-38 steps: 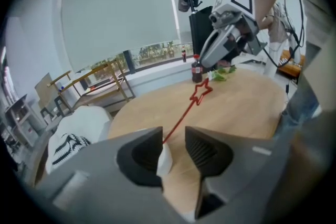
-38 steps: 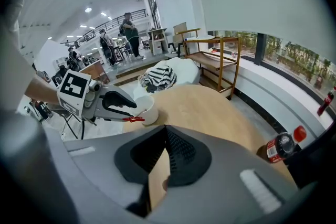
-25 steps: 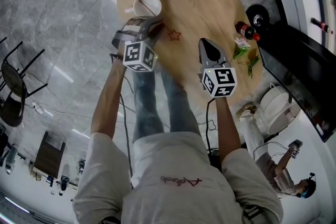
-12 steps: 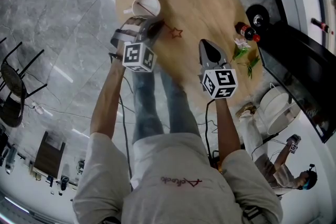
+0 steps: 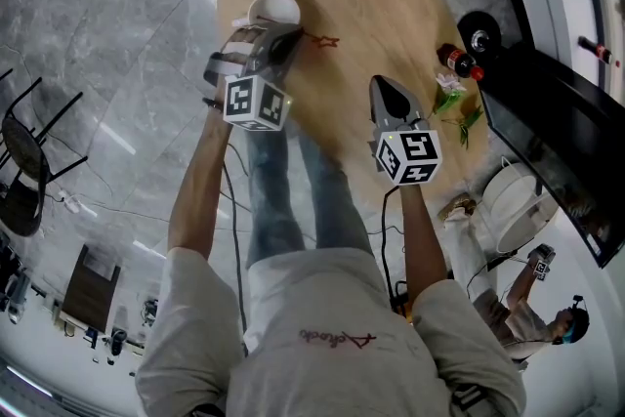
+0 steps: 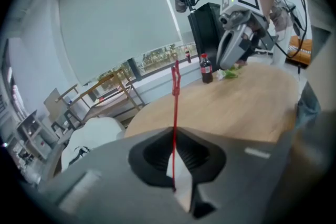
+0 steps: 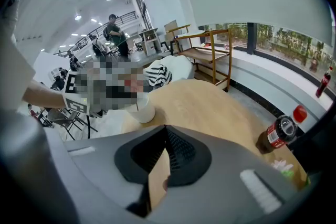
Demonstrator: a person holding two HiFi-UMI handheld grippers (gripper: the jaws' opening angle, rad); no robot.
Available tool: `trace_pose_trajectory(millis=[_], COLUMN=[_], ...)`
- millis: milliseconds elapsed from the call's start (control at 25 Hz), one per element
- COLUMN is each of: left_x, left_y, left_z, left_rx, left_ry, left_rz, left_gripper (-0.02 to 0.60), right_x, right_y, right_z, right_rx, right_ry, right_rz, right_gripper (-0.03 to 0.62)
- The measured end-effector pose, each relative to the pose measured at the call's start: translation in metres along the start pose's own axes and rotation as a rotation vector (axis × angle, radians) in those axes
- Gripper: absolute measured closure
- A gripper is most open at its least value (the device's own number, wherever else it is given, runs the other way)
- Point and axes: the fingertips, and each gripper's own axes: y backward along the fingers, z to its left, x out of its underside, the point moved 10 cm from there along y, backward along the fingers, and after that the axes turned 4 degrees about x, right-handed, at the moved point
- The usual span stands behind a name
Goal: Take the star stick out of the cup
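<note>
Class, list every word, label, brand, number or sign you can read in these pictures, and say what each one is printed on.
No text can be quoted with certainty.
Red script print on the person's shirt: upside down to the camera and too small to read.
Red label on the dark bottle: white lettering, too blurred to read.
Left marker cube and right marker cube: black-and-white square patterns, no words.
</note>
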Motion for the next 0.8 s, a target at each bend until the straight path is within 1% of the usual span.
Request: trace_pose_trajectory(millis=[160,240,440,680,800], left_x=[0.000,0.000,0.003,0.011,0.014], left_y=[0.009,0.016,0.034,0.059,0.074], left_z=[0.009,0.014,0.029,0.043,0.049], left_rx=[-0.036,-0.058,-0.132,-0.216,-0.253], left_ry=[0.055,0.097,0.268,0.480,0.565], left_rz=[-0.015,-0.031,-0.097,-0.216,-0.265], left_gripper=[0.572,0.572,0.572,0.572,0.572], right_x=[-0.005,-0.008,-0.018,-0.022,-0.023], right_y=[0.003,0.004,0.007,0.010,0.013], right_z=[0.003,0.005,0.014,0.025,0.034], right_rx=[-0.003,-0.005,-0.011,-0.014,-0.022], right_ry=[0.009,0.016,0.034,0.052,0.068], right_rz=[-0.002,-0.007,-0.020,-0.028,-0.035], right_gripper=[0.592,0.592,0.592,0.592,0.592])
